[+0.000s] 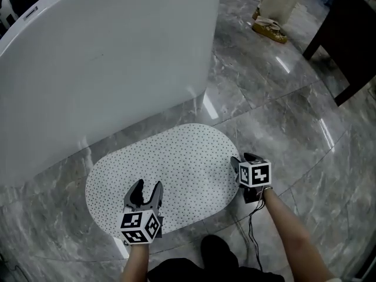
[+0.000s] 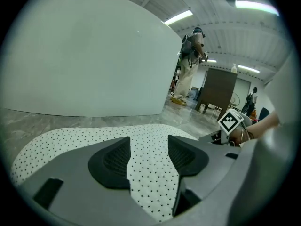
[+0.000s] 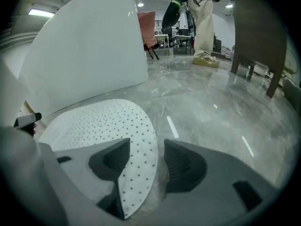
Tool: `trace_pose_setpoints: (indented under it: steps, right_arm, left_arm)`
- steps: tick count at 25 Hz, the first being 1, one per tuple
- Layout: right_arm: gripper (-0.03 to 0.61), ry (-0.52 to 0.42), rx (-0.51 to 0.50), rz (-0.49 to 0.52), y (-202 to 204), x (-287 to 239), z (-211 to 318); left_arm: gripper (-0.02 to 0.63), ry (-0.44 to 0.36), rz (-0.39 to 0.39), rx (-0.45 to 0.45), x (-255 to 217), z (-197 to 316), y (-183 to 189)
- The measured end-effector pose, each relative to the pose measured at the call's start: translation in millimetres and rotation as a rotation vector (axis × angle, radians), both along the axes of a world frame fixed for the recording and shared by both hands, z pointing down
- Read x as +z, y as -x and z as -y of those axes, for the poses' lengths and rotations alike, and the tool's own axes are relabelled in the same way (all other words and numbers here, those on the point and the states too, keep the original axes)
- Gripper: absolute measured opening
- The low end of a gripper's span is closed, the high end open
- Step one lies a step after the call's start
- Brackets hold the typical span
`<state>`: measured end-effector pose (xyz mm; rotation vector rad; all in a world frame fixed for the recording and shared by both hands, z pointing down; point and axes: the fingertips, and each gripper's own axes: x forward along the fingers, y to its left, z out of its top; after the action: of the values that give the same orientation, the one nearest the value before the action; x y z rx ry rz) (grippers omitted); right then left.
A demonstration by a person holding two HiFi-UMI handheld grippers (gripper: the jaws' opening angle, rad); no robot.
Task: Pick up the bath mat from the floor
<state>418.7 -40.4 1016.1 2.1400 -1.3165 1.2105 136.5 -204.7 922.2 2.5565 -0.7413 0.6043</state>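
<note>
The bath mat [image 1: 170, 169], a white oval with small black dots, lies flat on the grey marble floor beside the tub. My left gripper [image 1: 148, 187] hovers over its near left part, jaws apart, with the dotted surface [image 2: 94, 138] showing between the pads and nothing held. My right gripper [image 1: 241, 159] is at the mat's right end. Its jaws straddle the mat's rim [image 3: 136, 173], one pad over the mat and the other over bare floor, and they stand open [image 3: 146, 149]. The right gripper's marker cube [image 2: 230, 121] shows in the left gripper view.
A large white bathtub [image 1: 106, 57] fills the far left, close behind the mat. A standing person's shoes [image 1: 270, 29] are at the far right, and a dark table leg [image 1: 346, 40] stands beside them. A thin cable [image 1: 252, 222] trails from my right gripper.
</note>
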Motion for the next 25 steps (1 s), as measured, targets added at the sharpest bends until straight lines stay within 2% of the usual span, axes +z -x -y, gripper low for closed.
trace_pose_setpoints:
  steps: [4, 8, 15, 18, 22, 25]
  right_arm:
    - [0.275, 0.007, -0.048, 0.069, 3.6, 12.5, 10.2]
    - [0.289, 0.046, -0.076, 0.100, 6.4, 21.6, 14.6]
    - [0.291, 0.067, -0.118, 0.056, 23.6, 21.8, 25.8]
    - [0.291, 0.077, -0.154, 0.103, 42.9, 22.1, 32.0]
    - [0.291, 0.074, -0.283, 0.211, 88.8, 17.3, 47.6]
    - [0.288, 0.059, -0.357, 0.236, 117.7, 9.7, 59.4]
  left_arm:
    - [0.250, 0.006, 0.003, -0.009, 4.3, 3.8, 5.1]
    - [0.249, 0.044, -0.013, -0.047, 9.8, 9.5, 17.0]
    - [0.244, 0.057, -0.044, -0.094, 6.5, 17.2, 32.4]
    - [0.242, 0.051, -0.053, -0.092, 1.8, 18.8, 36.4]
    - [0.239, 0.052, -0.062, -0.113, -1.6, 21.0, 48.0]
    - [0.235, 0.061, -0.074, -0.143, -3.3, 22.7, 60.8]
